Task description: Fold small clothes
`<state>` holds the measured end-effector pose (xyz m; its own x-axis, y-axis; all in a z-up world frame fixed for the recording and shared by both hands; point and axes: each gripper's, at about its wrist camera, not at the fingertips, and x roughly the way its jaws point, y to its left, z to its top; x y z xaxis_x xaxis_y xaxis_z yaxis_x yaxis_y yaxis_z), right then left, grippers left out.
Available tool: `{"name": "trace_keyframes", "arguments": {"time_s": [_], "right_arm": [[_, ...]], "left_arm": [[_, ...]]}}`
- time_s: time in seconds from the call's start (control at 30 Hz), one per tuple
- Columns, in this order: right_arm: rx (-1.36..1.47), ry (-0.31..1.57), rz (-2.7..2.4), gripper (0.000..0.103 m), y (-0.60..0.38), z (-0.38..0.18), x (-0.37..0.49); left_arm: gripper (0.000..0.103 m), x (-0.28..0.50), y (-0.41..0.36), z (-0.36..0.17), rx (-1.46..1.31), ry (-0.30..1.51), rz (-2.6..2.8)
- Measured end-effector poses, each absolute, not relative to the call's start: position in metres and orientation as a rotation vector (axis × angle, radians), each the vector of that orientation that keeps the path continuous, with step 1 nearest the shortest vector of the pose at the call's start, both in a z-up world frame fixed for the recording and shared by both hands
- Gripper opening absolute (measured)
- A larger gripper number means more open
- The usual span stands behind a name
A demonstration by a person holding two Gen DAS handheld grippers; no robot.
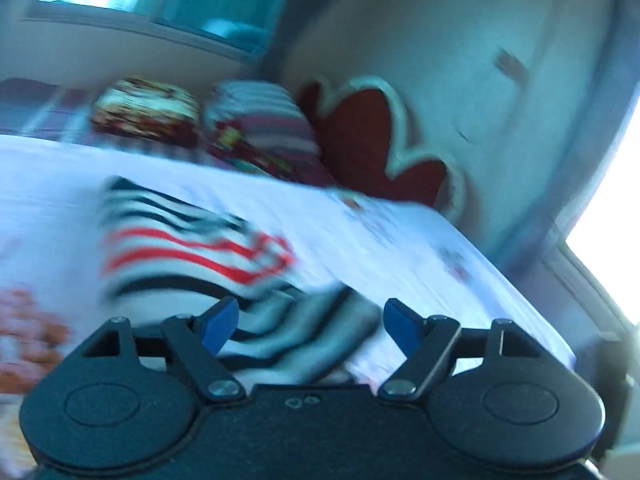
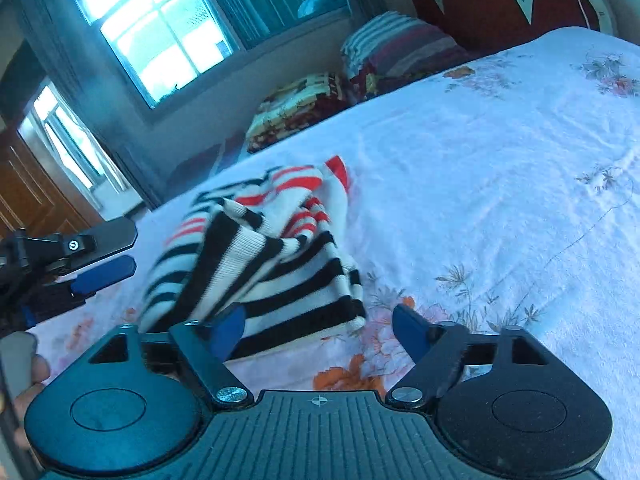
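Observation:
A small white garment with black and red stripes (image 2: 260,256) lies crumpled and partly folded on the bed (image 2: 460,168). My right gripper (image 2: 320,330) hovers just in front of it and is open, its blue pads (image 2: 230,330) wide apart, with the garment's hem near the left pad. In the blurred left wrist view the same garment (image 1: 180,248) lies ahead, and a black-striped part of it reaches between the spread pads of my left gripper (image 1: 310,324), which is open and grips nothing. The left gripper (image 2: 120,254) also shows at the garment's left side.
The bed has a white sheet with floral print. Folded patterned blankets (image 2: 296,108) and a striped pillow (image 2: 396,52) lie by the red headboard (image 2: 500,4). A window (image 2: 160,28) and a wooden door (image 2: 24,196) stand beyond. A hand (image 2: 32,376) shows at the left edge.

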<state>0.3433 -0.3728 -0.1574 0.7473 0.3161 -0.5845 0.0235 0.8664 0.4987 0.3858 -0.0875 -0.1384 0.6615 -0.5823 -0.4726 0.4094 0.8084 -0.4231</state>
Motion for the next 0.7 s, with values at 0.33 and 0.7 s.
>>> {"name": "trace_keyframes", "arguments": {"time_s": [0.33, 0.7], "right_arm": [[0.731, 0.78, 0.295, 0.08, -0.346, -0.153, 0.399], [0.754, 0.822, 0.215, 0.03, -0.346, -0.18, 0.451]], "left_arm": [[0.077, 0.421, -0.05, -0.181, -0.26, 0.743, -0.317], [0.081, 0.416, -0.052, -0.213, -0.275, 0.82, -0.318]]}}
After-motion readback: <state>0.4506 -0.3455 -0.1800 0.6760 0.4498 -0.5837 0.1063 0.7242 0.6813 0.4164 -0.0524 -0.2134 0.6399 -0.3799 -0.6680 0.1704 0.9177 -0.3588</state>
